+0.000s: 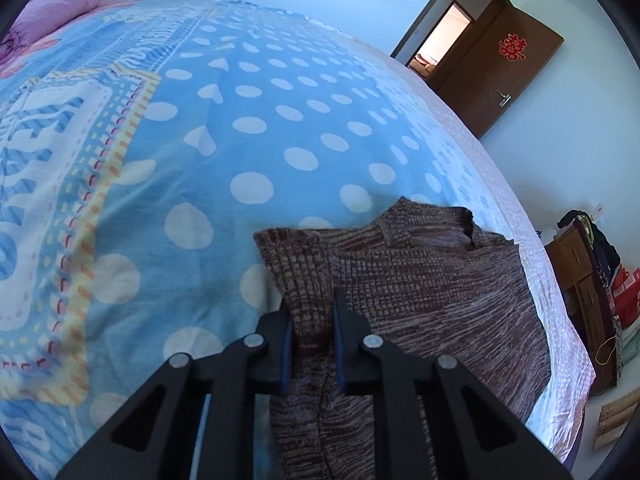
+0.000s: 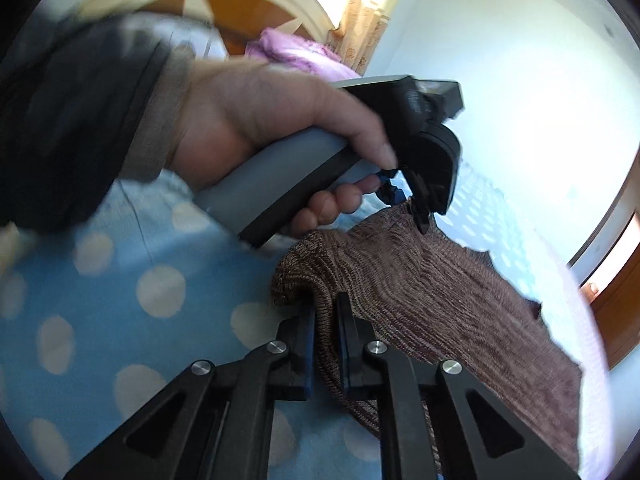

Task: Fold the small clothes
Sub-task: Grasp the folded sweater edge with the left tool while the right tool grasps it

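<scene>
Brown knit garment (image 1: 424,280) on bed (image 1: 160,160), lower centre-right of frame. Left gripper (image 1: 312,316) jaws clamped on bunched edge; right gripper (image 2: 325,312) jaws pinched on rolled hem. Step: edge grasped for fold. Next likely: lift both together, carry across, keep edge level.

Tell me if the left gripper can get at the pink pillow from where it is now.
Probably not: the left gripper is shut on the brown knit garment, and the pink pillow lies far across the bedspread.
</scene>
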Demonstrator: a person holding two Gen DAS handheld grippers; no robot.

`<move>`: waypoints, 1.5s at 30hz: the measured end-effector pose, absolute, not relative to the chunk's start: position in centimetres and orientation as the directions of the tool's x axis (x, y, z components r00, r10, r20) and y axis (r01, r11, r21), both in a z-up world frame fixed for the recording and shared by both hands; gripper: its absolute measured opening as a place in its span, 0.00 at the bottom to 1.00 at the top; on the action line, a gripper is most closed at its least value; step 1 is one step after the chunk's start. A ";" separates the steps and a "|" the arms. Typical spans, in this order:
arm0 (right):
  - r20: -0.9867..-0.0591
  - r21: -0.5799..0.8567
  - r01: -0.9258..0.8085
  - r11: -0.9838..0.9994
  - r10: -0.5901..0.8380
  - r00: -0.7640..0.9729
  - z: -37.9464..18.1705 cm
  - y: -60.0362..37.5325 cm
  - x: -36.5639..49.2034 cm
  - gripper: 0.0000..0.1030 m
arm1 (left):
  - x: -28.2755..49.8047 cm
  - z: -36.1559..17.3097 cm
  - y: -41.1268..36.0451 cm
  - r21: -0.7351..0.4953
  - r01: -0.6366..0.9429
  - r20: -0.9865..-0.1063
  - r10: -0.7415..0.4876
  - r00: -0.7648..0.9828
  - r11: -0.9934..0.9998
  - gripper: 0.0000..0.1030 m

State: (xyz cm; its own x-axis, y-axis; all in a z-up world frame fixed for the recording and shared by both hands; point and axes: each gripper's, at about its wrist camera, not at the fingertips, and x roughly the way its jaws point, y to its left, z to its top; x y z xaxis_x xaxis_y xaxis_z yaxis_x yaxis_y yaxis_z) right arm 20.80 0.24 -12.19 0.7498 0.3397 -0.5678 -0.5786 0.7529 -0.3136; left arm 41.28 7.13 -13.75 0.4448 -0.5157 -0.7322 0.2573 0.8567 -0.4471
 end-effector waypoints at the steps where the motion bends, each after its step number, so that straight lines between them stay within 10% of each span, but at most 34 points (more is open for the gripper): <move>1: -0.566 -0.281 -0.581 0.764 0.357 0.743 -11.7 -0.4 20.9 0.08 | 41.2 -13.5 7.2 -0.452 0.251 -0.734 -0.517 0.441 0.856 0.16; 20: -0.450 0.195 -0.539 0.820 0.563 0.694 -5.5 -15.5 21.4 0.07 | 39.5 -6.6 2.5 -0.535 0.249 -0.644 -0.581 0.498 0.807 0.15; 45: -0.465 0.256 -0.384 0.887 0.461 0.756 -5.7 -25.1 19.0 0.07 | 38.9 -4.1 -12.6 -0.507 0.415 -0.604 -0.655 0.454 0.756 0.15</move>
